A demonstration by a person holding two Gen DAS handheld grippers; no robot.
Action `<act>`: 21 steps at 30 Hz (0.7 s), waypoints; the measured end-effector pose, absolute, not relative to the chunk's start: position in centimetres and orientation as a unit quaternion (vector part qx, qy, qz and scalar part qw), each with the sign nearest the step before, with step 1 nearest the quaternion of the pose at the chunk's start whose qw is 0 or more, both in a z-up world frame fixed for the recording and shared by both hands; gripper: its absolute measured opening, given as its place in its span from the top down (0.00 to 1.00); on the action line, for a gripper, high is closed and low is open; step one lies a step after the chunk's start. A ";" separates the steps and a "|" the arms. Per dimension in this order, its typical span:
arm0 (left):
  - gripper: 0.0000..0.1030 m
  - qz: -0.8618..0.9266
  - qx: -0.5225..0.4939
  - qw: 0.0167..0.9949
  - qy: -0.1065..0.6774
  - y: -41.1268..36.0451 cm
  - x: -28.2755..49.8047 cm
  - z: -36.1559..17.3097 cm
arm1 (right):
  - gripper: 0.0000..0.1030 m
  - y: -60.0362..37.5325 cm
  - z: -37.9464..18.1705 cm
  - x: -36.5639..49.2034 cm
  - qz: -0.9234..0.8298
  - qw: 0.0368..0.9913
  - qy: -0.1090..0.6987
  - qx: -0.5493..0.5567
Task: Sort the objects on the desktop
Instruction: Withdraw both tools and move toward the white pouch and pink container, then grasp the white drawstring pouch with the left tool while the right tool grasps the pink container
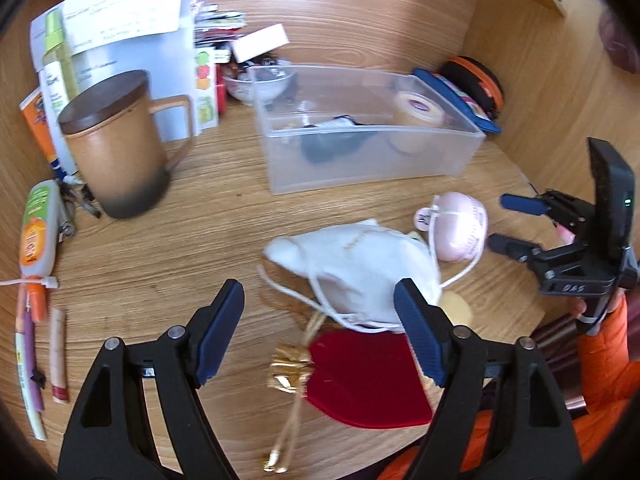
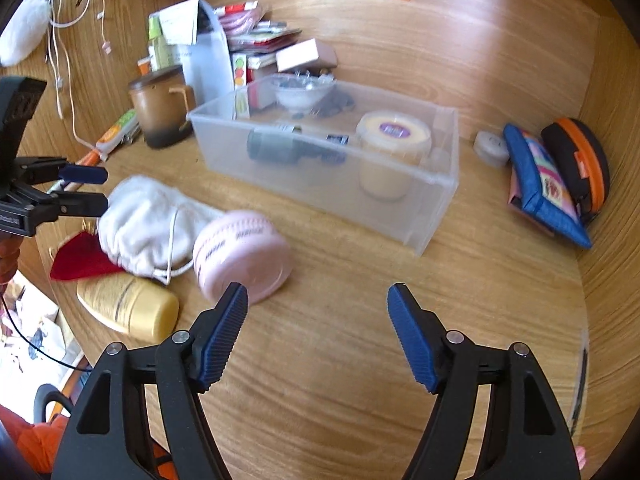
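My left gripper (image 1: pixel 320 300) stands open just above a white drawstring pouch (image 1: pixel 360 268), nothing pressed between its pads. A red heart-shaped piece (image 1: pixel 368 384) with a gold bow (image 1: pixel 290 368) lies under the pouch's near edge. A pink round case (image 2: pixel 244 256) rests beside the pouch (image 2: pixel 148 224), and a yellow bottle (image 2: pixel 132 308) lies in front of both. My right gripper (image 2: pixel 318 296) is open over bare desk, its left pad close to the pink case. Behind stands a clear plastic box (image 2: pixel 432 216) holding a cream jar (image 2: pixel 390 148) and a dark item (image 2: pixel 280 146).
A lidded brown mug (image 1: pixel 116 148) stands at the left with tubes (image 1: pixel 36 232) and pens beside it. Papers, boxes and a bowl (image 2: pixel 300 92) crowd the back. A blue pouch (image 2: pixel 544 184), an orange-black case (image 2: pixel 580 160) and a small white tin (image 2: pixel 490 146) sit at the right wall.
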State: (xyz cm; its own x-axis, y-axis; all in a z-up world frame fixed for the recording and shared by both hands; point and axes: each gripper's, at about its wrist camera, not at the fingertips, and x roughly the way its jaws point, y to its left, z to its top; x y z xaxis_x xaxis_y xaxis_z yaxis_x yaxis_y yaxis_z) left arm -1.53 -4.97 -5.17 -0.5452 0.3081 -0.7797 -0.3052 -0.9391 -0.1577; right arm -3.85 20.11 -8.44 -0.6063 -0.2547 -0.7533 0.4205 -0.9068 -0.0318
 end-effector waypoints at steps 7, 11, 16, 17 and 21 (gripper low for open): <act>0.11 0.866 -0.457 0.203 0.000 -3.1 -2.2 -6.0 | 0.33 18.7 -9.7 -3.6 -0.877 0.217 0.109 0.414; 0.11 0.859 -0.468 0.206 0.009 -2.1 -3.0 -6.8 | 0.33 17.7 -9.9 -3.9 -0.874 0.227 0.123 0.412; 0.11 0.853 -0.478 0.210 0.000 -2.2 -4.2 -7.3 | 0.33 17.0 -10.3 -5.0 -0.868 0.238 0.126 0.418; 0.11 0.852 -0.480 0.210 -0.003 -2.2 -4.5 -7.4 | 0.33 16.9 -10.4 -5.2 -0.866 0.241 0.127 0.419; 0.11 0.848 -0.484 0.214 -0.008 -1.9 -5.4 -7.5 | 0.33 16.5 -10.7 -6.4 -0.861 0.247 0.125 0.426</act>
State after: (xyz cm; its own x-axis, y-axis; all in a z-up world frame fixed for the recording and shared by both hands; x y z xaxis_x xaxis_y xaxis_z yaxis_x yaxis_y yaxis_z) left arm -5.36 -1.94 -7.54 -0.4394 0.3718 -0.8177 -0.3556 -0.9079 -0.2218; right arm -6.43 16.52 -10.70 -0.5154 -0.3185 -0.7955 0.5321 -0.8466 -0.0058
